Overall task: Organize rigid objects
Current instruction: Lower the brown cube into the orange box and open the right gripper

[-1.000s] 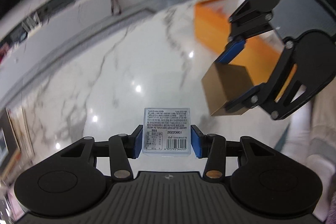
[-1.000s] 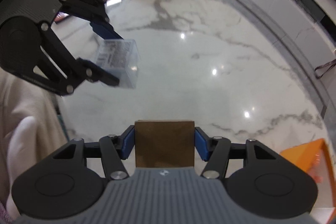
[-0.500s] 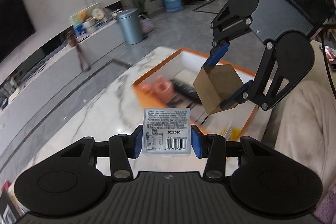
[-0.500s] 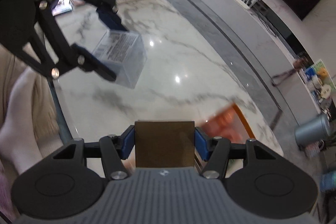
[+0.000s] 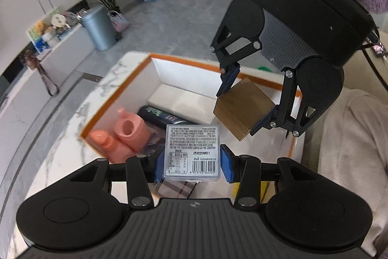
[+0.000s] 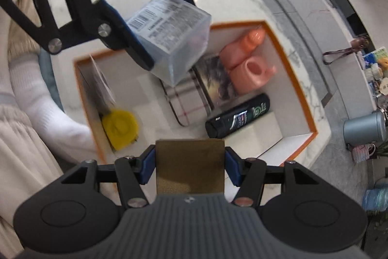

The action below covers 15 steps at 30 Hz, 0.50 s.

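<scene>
Left wrist view: the left gripper [image 5: 192,158] pinches a clear plastic box [image 5: 192,152] with a printed label and barcode, its blue pads pressed on both sides. Beyond the fingers lies an open orange-rimmed box [image 5: 116,94] on a marble table [image 5: 60,137], holding a pink bottle [image 5: 126,135] and a dark spray can [image 5: 165,116]. Up and to the right, the right gripper [image 5: 247,108] grips a brown cardboard box [image 5: 242,109] over the bin.

Right wrist view: the right gripper [image 6: 189,164] squeezes the brown cardboard box [image 6: 189,168] between its pads. Ahead of the fingers sits the orange-rimmed box [image 6: 291,69], with the pink bottle [image 6: 247,64], dark spray can [image 6: 238,117] and a yellow object [image 6: 118,125] inside. Up and left, the left gripper [image 6: 155,23] holds the clear plastic box [image 6: 174,38] above it.
</scene>
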### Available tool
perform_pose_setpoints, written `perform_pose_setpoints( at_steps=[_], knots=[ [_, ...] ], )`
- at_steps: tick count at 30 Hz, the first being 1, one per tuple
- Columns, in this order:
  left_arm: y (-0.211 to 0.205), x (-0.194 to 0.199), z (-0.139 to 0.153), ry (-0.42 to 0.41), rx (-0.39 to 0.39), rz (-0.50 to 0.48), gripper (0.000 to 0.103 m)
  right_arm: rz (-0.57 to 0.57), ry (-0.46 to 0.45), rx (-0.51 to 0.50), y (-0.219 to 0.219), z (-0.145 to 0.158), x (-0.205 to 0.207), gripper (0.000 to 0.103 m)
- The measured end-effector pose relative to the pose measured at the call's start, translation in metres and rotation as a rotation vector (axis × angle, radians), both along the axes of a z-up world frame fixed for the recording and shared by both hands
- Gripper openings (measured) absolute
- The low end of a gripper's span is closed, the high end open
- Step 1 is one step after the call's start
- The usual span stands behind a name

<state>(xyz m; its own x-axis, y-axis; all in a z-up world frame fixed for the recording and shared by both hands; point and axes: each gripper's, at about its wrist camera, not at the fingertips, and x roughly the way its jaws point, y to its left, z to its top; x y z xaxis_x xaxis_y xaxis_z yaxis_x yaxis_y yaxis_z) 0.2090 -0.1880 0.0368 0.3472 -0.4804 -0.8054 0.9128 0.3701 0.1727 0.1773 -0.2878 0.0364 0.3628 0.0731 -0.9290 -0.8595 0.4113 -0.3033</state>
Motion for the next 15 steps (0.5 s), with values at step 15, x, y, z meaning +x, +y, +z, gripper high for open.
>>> perform_pose_setpoints(
  at_steps=[15],
  knots=[
    [-0.028,0.022,-0.055,0.093,0.056,-0.061,0.052,0.125,0.207,-0.121,-0.012,-0.076,0.027,0.059]
  ],
)
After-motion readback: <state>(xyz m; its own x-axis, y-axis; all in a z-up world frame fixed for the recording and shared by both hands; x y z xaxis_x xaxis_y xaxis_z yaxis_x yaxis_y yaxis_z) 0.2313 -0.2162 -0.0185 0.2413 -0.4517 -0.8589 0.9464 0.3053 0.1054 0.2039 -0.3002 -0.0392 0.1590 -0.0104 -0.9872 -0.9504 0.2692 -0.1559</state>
